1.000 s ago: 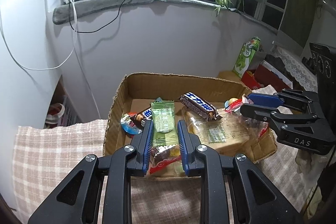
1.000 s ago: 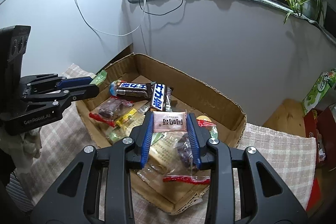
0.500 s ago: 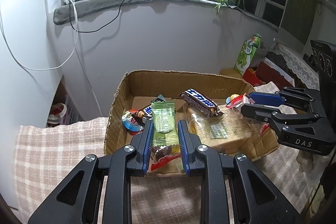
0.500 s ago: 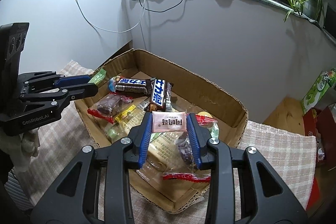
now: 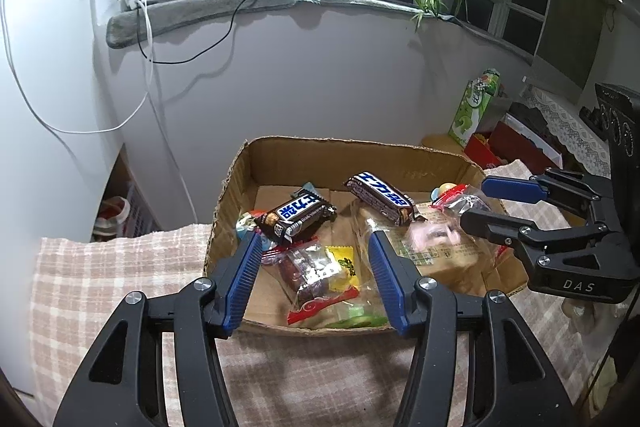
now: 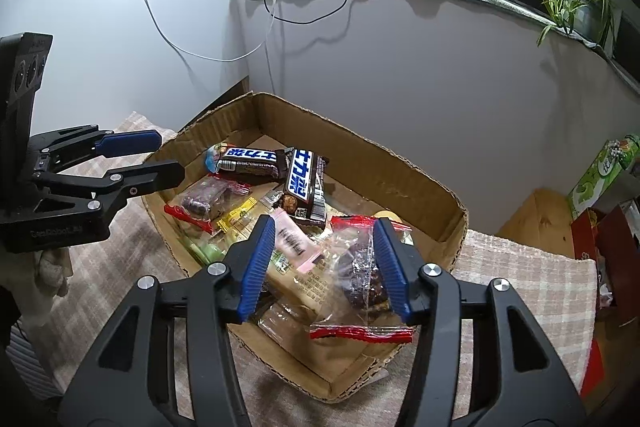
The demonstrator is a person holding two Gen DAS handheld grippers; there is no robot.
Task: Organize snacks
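Left claw [image 5: 316, 273] with blue-ribbed pads spread apart, having just opened, gripping nothing; poised over near edge of shallow brown cardboard box [image 5: 288, 153] on checked beige cloth [image 5: 100, 275]. Between and below its fingers: clear red-edged packet of dark sweets [image 5: 310, 269] and small yellow wrapped candy [image 5: 344, 263], lying loose on box floor. Just past left fingertip: dark chocolate bar with blue-and-white lettering [image 5: 298, 215]; past right fingertip, second bar of same kind [image 5: 380, 197].

Right claw [image 6: 324, 259] likewise parted, jaws just opened, clamped on nothing. Small pink sachet with dark print [image 6: 294, 245] tilted and blurred just inside left pad, pressed by neither pad. Clear red-edged bag of dark snacks [image 6: 362, 275] against right pad, resting on box contents. Beyond fingertips, both chocolate bars. Far right of this claw, green carton [image 6: 600, 173] outside box.
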